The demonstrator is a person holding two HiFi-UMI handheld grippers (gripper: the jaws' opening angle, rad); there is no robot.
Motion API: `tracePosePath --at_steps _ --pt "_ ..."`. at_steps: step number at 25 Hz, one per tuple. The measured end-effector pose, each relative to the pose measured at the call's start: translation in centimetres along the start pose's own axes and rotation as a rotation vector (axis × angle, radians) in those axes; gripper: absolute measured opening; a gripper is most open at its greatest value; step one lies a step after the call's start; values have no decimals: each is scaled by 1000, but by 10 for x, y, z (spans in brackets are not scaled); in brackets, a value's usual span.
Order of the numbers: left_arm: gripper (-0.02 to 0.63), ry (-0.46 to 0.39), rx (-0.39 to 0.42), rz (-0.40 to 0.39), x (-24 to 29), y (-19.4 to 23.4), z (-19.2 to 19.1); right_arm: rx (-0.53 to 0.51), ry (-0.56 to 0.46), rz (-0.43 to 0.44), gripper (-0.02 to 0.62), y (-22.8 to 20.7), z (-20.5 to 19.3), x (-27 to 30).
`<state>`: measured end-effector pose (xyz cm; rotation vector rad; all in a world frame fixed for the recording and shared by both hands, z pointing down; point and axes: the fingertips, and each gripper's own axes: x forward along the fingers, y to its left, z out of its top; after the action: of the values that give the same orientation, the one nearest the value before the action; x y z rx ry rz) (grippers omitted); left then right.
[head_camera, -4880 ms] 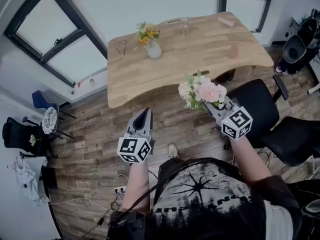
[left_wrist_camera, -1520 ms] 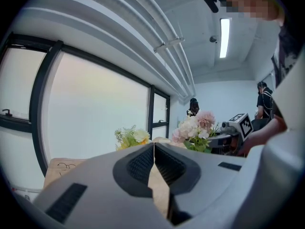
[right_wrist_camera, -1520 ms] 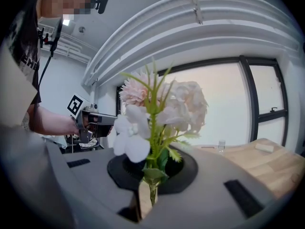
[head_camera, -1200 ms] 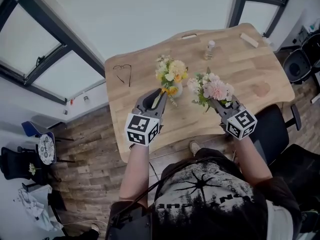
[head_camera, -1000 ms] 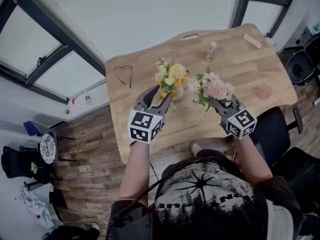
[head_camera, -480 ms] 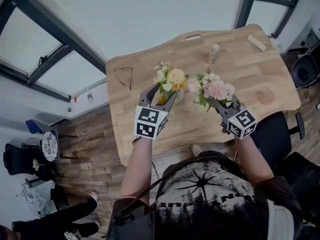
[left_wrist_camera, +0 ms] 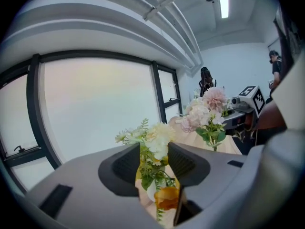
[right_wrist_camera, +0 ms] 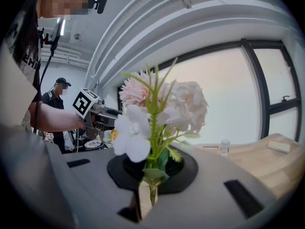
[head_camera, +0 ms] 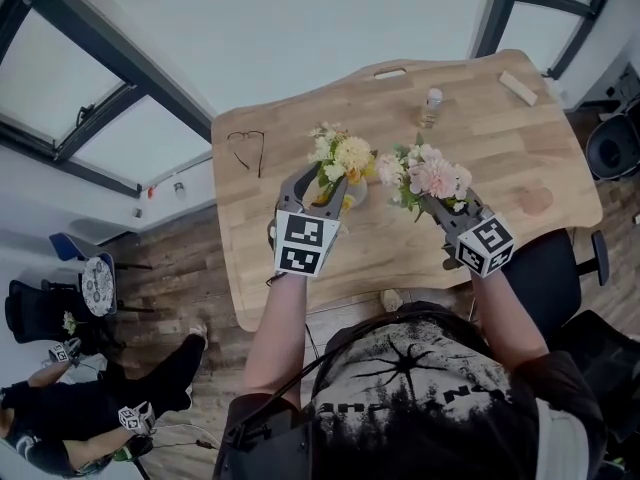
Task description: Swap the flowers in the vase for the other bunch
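A small white vase (head_camera: pixel 353 197) with a yellow and white bunch (head_camera: pixel 340 154) stands near the middle of the wooden table (head_camera: pixel 500 158). My left gripper (head_camera: pixel 318 184) reaches around it from the near side. In the left gripper view the yellow bunch (left_wrist_camera: pixel 155 144) rises between the two pads, and the jaws have just been closing; a gap still shows, so the left gripper (left_wrist_camera: pixel 152 162) is open. My right gripper (head_camera: pixel 433 201) is shut on the stems of a pink and white bunch (head_camera: pixel 425 173) held upright to the right of the vase. The stems (right_wrist_camera: pixel 152 175) run down between the right gripper's (right_wrist_camera: pixel 152 168) jaws.
A small clear bottle (head_camera: pixel 432 106) and a wooden block (head_camera: pixel 523 87) sit at the table's far side, a pair of glasses (head_camera: pixel 245 148) at its far left. A black chair (head_camera: pixel 545 258) stands by the near right edge. Another person (head_camera: pixel 70 418) is on the floor at lower left.
I have walked up to the table. The left gripper moved forward and its jaws now flank the yellow bunch. The right gripper kept its pink bunch. A person came into view at lower left.
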<state>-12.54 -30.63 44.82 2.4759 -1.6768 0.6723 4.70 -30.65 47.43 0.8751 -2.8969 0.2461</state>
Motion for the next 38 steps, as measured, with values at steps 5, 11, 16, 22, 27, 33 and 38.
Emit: tracePosePath --at_steps 5,11,16,22,27,33,38 --pt "130 9 30 24 3 5 -1 -5 3 -1 31 -5 3 3" --pt "53 -1 16 16 5 6 -5 -10 7 7 31 -6 1 10" --pt "34 -28 -16 12 2 8 -2 -9 18 15 31 -5 0 13" --pt "29 -66 -49 27 -2 13 2 -11 21 26 31 -5 -5 14" --pt "29 -107 -84 48 -10 20 8 -23 14 32 31 -3 -2 14" --pt "28 -171 -97 70 -22 30 35 -25 8 43 31 -1 0 15" --pt "28 -234 -109 84 -35 39 61 -27 0 52 31 1 2 15"
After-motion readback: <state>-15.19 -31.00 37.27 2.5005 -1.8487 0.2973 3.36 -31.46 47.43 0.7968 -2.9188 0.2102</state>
